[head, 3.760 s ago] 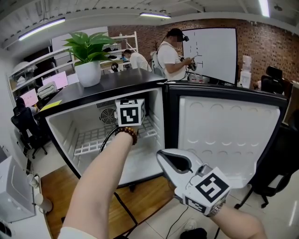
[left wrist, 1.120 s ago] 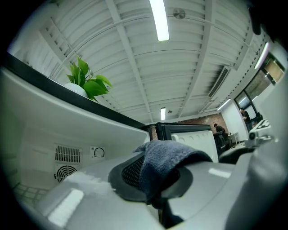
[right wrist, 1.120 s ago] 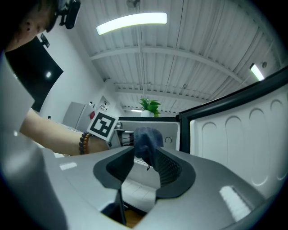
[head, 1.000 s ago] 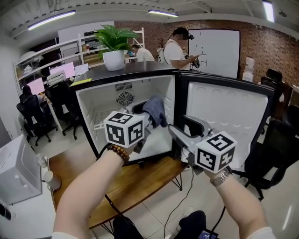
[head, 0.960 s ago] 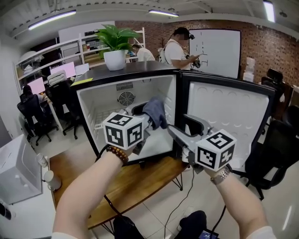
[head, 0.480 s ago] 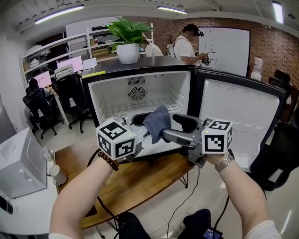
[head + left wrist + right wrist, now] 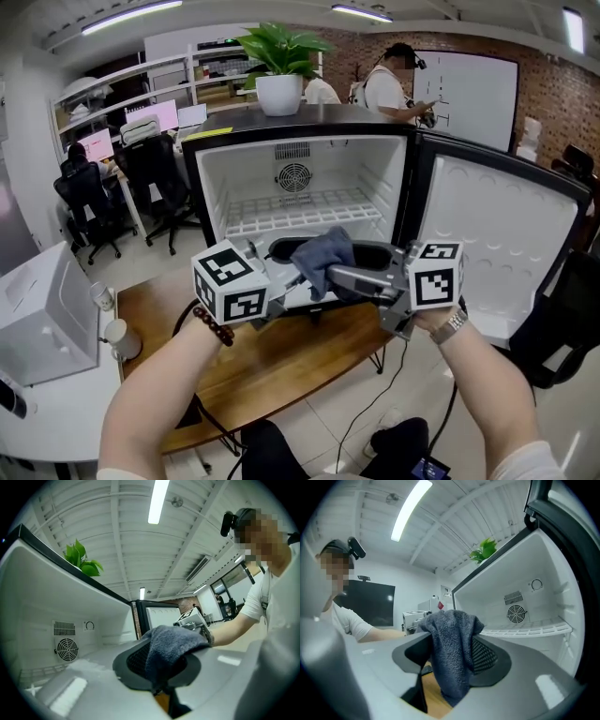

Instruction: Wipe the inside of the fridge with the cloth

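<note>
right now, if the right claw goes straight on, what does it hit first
The grey cloth, already hanging between the jaws of the right claw, which have just been closing. Behind it, probably the left claw pinching it.

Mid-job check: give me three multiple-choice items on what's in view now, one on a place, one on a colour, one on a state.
1. The potted plant stands:
A) on top of the fridge
B) on the wire shelf
C) on the floor

2. The cloth is:
A) white
B) yellow
C) dark blue-grey

3. The left hand-held gripper is:
A) open and empty
B) shut on the cloth
C) out of view

Key:
1 A, its white pot sits on the fridge's black top.
2 C, both gripper views show that colour.
3 B, the left gripper view shows its jaws pinching the cloth.
</note>
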Tool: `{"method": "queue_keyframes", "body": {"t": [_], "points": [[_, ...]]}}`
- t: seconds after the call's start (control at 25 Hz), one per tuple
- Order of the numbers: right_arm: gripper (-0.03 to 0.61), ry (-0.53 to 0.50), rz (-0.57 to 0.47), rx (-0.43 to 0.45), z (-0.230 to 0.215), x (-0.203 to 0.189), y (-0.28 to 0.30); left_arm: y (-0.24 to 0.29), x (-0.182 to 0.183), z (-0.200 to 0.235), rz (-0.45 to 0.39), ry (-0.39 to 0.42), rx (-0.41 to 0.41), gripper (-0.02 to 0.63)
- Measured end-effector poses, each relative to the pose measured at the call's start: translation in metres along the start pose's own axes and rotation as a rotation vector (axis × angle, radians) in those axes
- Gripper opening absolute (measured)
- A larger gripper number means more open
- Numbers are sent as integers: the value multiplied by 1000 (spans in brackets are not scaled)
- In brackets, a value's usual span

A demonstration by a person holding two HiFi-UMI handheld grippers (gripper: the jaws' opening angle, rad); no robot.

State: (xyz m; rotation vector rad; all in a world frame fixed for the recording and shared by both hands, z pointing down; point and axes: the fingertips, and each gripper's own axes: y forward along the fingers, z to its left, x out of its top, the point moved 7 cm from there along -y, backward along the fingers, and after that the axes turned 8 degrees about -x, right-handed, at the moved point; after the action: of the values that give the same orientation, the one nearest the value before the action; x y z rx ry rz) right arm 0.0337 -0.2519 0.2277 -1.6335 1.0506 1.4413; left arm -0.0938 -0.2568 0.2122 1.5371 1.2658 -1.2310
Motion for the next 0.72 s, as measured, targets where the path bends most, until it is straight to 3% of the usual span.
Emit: {"method": "queue_keyframes", "body": {"t": [0.12,0.2,0.72], "points": [[126,0,5,-1,2,-8,7,-12,-9,0,41,5,51,28],[96,-9,11,-4,3,-14,15,-22,-15,-1,76,13,89,32],[75,-120,-3,-113,1,-47,74,-121,-48,2,176,27,448,72]]}}
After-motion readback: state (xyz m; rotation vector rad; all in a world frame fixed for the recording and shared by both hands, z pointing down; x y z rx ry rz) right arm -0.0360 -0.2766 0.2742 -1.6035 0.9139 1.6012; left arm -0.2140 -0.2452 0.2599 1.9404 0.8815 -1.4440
